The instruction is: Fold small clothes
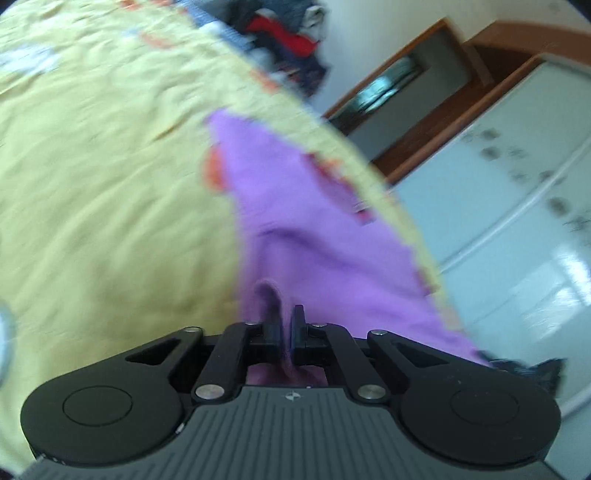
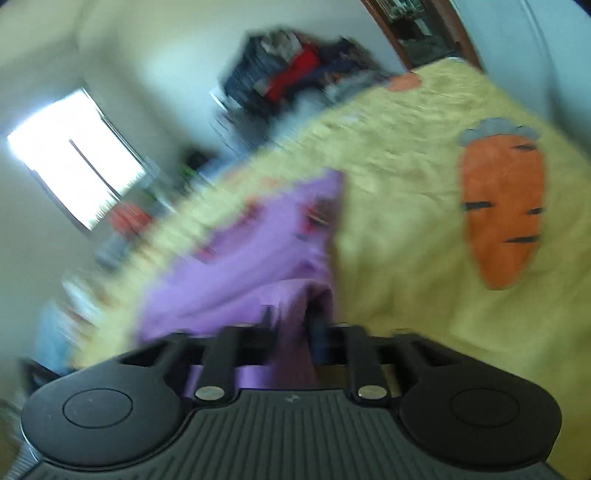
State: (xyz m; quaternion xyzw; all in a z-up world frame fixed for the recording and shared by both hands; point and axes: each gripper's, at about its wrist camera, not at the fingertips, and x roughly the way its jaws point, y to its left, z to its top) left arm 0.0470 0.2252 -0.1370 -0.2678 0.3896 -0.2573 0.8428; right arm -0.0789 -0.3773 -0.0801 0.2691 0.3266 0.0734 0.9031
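on a wide bed covered by a yellow bedspread [image 1: 92, 184], printed with a big orange carrot [image 2: 502, 210], lies a small purple garment [image 1: 295, 206]. both views are smeared by motion blur, the right wrist view more so. beyond the far edge of the bed, a heap of dark, red and blue clothes [image 1: 284, 33] sits against a pale wall. a bright window [image 2: 77, 158] glows on the wall to the left in the right wrist view. a brown wooden door frame [image 1: 424, 96] and a pale wardrobe [image 1: 517, 192] with a glossy front stand past the bed's edge in the left wrist view.

the purple garment lies close to one edge of the bedspread, just beside the drop to the floor. on its other side the yellow cover stretches away bare and rumpled, giving plenty of open room toward the carrot.

the garment is drawn out long. its long axis runs from the grippers away toward the far edge of the bed, and it narrows to a point at the far end. a small red and dark print shows along its edge, too blurred to read.

the left gripper [image 1: 286, 332] has its tongs pressed together, pinching a raised fold of the purple cloth at the garment's near end. the right gripper [image 2: 291, 332] has its tongs part way apart, with a bunch of purple cloth hanging between them; through the blur i cannot tell whether the pads press on it.
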